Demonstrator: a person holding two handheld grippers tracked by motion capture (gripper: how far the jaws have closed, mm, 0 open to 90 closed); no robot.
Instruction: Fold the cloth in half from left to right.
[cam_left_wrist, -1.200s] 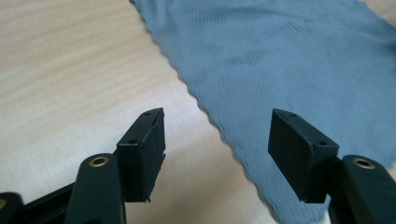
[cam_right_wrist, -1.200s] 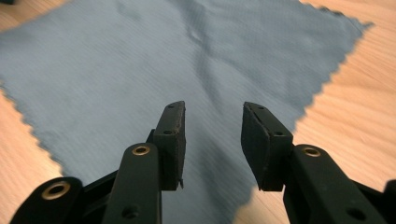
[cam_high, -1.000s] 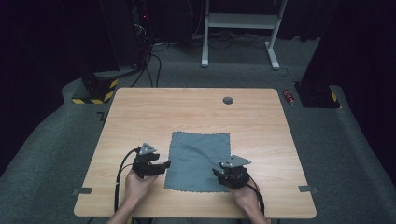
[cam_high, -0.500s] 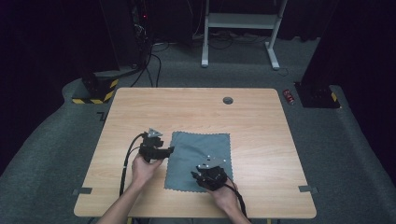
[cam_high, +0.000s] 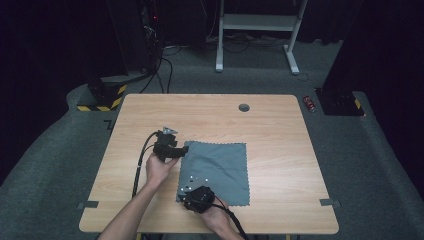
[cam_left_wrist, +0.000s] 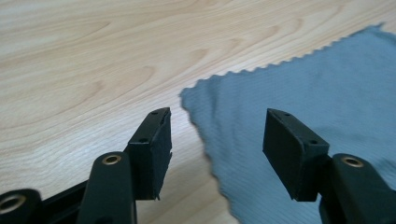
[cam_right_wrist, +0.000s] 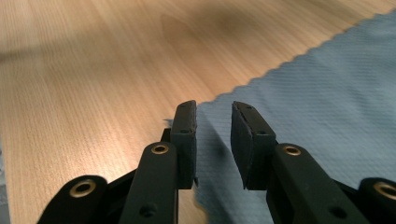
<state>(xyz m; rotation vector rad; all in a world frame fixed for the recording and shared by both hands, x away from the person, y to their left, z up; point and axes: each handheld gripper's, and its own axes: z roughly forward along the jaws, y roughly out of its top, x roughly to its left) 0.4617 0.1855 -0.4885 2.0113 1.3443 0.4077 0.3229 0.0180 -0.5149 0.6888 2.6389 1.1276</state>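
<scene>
The table (cam_high: 270, 135) is pale wood with a clear grain and a smooth, faintly glossy top. The grey-blue cloth (cam_high: 220, 167) is a matt woven fabric with a fine ribbed texture and a pinked, zigzag edge along its 12 o'clock side. The left gripper (cam_left_wrist: 215, 140) and the right gripper (cam_right_wrist: 212, 140) are matt black plastic, their pads dull and rubbery, with small brass-coloured metal rivets. The floor (cam_high: 370, 165) is rough grey carpet.

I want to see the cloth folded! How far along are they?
Nothing is folded: the grey-blue cloth with zigzag edges lies flat on the wooden table. The left gripper is open at its far left corner. The right gripper, jaws closing, straddles the near left corner, not pinching yet. Gripping and folding remain.
</scene>
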